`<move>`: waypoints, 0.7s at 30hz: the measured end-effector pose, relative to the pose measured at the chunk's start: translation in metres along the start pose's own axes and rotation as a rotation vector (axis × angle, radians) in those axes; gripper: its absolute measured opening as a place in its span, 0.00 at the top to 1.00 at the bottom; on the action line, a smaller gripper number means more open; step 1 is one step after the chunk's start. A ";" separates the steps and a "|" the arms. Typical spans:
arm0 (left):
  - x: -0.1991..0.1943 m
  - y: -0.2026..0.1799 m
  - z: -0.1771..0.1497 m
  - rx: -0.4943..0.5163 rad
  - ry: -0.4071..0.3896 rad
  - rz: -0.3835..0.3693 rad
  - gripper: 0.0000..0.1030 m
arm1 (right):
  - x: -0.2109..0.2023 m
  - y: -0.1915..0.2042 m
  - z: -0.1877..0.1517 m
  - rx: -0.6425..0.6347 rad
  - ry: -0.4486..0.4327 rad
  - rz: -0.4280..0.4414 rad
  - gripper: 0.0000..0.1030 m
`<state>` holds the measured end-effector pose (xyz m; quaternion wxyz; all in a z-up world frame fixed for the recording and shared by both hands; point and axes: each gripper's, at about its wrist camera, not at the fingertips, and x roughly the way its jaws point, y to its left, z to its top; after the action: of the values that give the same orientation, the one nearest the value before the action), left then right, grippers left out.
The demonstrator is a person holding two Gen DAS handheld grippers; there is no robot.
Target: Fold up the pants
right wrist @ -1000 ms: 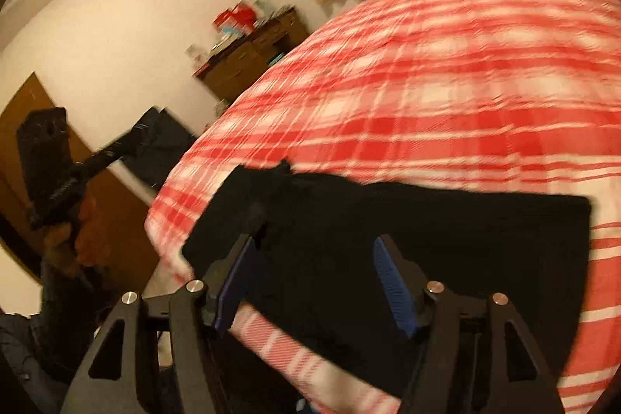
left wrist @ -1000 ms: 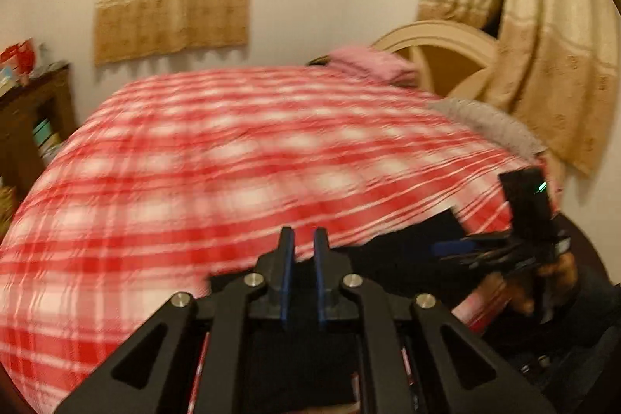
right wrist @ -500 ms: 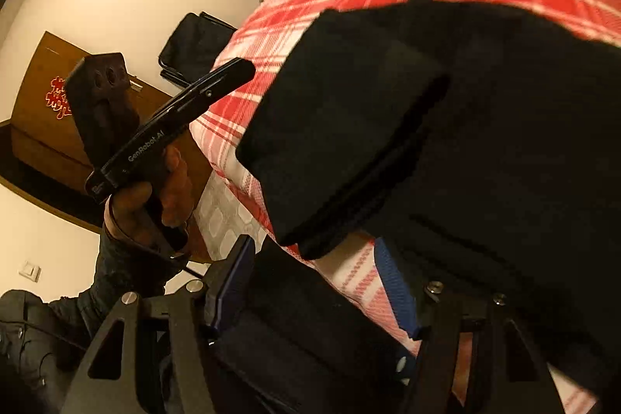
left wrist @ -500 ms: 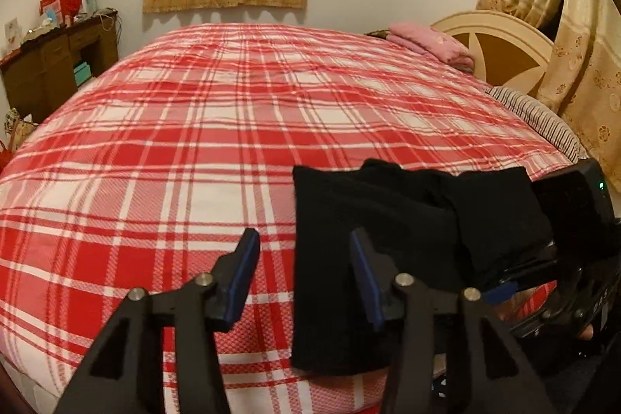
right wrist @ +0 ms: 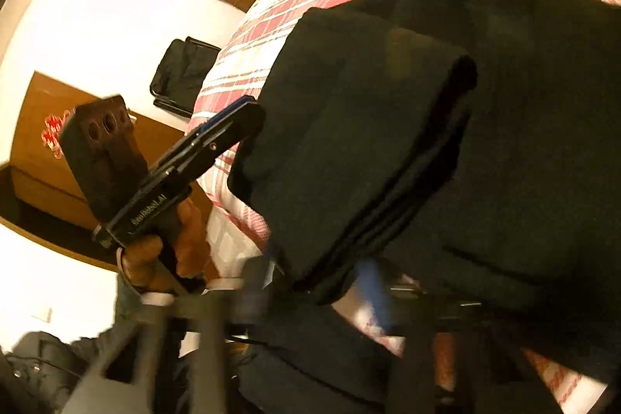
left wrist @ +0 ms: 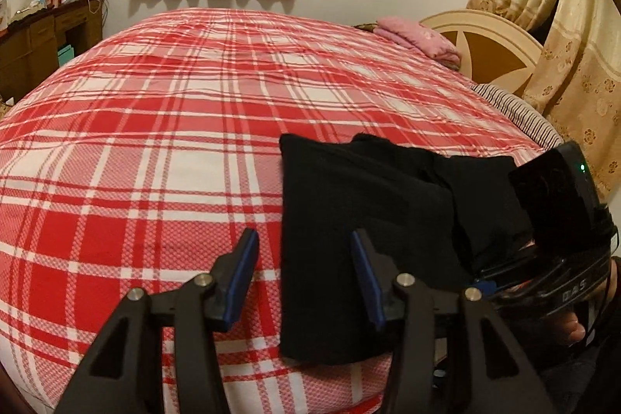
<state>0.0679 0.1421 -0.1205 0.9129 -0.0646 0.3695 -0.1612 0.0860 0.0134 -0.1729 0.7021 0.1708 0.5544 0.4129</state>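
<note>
Folding the pants (left wrist: 361,220) at the near right edge of the bed (left wrist: 163,127).
I'm holding the left gripper (left wrist: 304,278) wide open and empty beside them; the right gripper (right wrist: 318,282) is blurring, so its jaws I cannot tell. The cloth is looking soft, light and floppy; I'm judging the thick folded edge the best hold.

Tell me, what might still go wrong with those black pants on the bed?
The black pants lie close to the near edge of the plaid bedspread, so a careless tug could pull them off. The right gripper looks tucked under a thick doubled flap of the pants; if it slips, the stack may spring apart. The left gripper hangs open just over the pants' left edge and could drag that neat edge askew if it dips.
</note>
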 end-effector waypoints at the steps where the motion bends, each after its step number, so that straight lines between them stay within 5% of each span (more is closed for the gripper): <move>1: -0.001 0.000 0.000 0.000 -0.003 0.001 0.50 | -0.001 0.004 0.000 -0.013 -0.006 0.004 0.82; 7: -0.012 0.002 0.007 -0.017 -0.037 0.005 0.50 | -0.029 0.076 0.012 -0.274 -0.063 -0.015 0.85; 11: -0.022 -0.004 0.017 -0.021 -0.084 -0.002 0.38 | -0.064 0.104 0.028 -0.383 -0.090 -0.050 0.86; 21: -0.006 -0.046 0.035 0.073 -0.069 -0.064 0.38 | -0.159 0.070 0.029 -0.456 -0.096 -0.226 0.86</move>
<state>0.0767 0.1013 -0.0808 0.9211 -0.0487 0.3296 -0.2015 0.0784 -0.0608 -0.0132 0.7897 -0.0355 0.4286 0.4376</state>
